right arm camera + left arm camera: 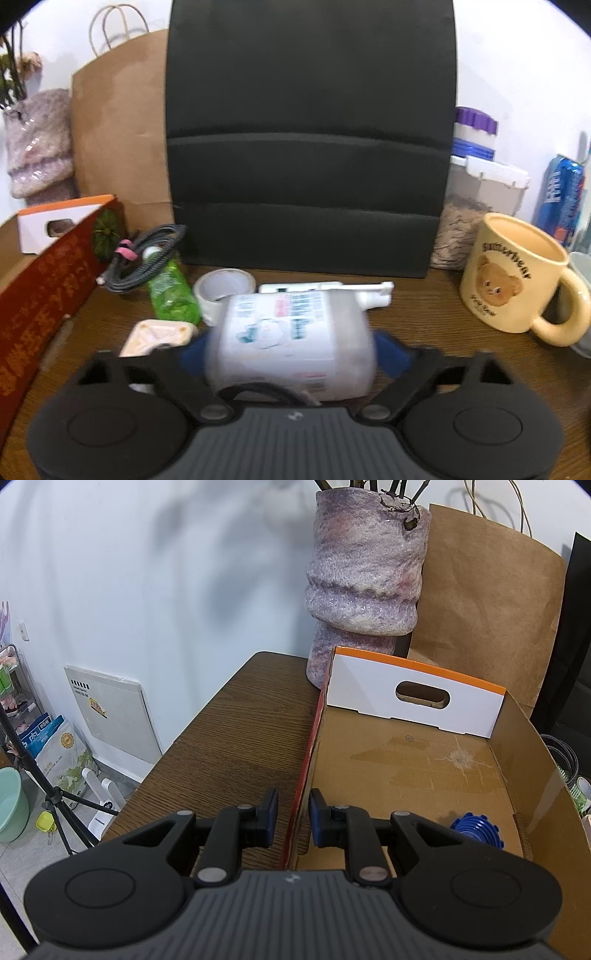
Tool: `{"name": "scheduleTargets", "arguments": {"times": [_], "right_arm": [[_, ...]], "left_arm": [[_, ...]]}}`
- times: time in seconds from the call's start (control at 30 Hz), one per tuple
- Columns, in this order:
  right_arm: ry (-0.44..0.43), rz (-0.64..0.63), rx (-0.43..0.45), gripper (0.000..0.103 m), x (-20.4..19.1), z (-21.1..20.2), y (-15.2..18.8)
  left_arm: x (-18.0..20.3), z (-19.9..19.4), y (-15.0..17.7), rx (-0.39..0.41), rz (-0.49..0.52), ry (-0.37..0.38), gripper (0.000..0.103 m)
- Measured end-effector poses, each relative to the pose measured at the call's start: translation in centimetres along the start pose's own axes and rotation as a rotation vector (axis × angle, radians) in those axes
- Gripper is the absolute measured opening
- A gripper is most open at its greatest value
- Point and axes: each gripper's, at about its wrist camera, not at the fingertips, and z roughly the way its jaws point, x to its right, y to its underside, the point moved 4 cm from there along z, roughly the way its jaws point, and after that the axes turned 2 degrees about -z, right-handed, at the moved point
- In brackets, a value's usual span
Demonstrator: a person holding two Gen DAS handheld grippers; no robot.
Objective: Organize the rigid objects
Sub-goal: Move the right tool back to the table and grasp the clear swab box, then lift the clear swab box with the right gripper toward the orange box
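We see the pump bottle (291,339) lying mid-worktop between the spread right gripper (295,350) pads; looks rigid, slick, moderately light. Grip its broad body. Left gripper (293,819) pinches the cardboard box (424,771) wall.

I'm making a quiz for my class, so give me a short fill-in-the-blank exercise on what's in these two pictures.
1. The left gripper pinches the side wall of the cardboard ____.
2. The white bottle lies between the right gripper's ____.
3. The cream mug shows a picture of a ____.
4. The small ridged cap inside the box is ____.

Missing words: box; fingers; bear; blue
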Motion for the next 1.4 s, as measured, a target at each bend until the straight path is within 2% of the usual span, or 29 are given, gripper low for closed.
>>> {"name": "scheduleTargets", "arguments": {"times": [0.17, 0.53, 1.4], "right_arm": [[0.032, -0.006, 0.015, 0.082, -0.2, -0.5, 0.1], [0.045, -0.001, 0.065, 0.082, 0.0, -1.6, -0.2], [0.028, -0.032, 0.207, 0.082, -2.1, -4.7, -1.3]], "left_arm": [[0.0, 0.0, 0.0, 0.0, 0.0, 0.0, 0.019], [0.0, 0.0, 0.0, 0.001, 0.0, 0.0, 0.019], [0.0, 0.0, -0.1, 0.003, 0.003, -0.001, 0.019]]}}
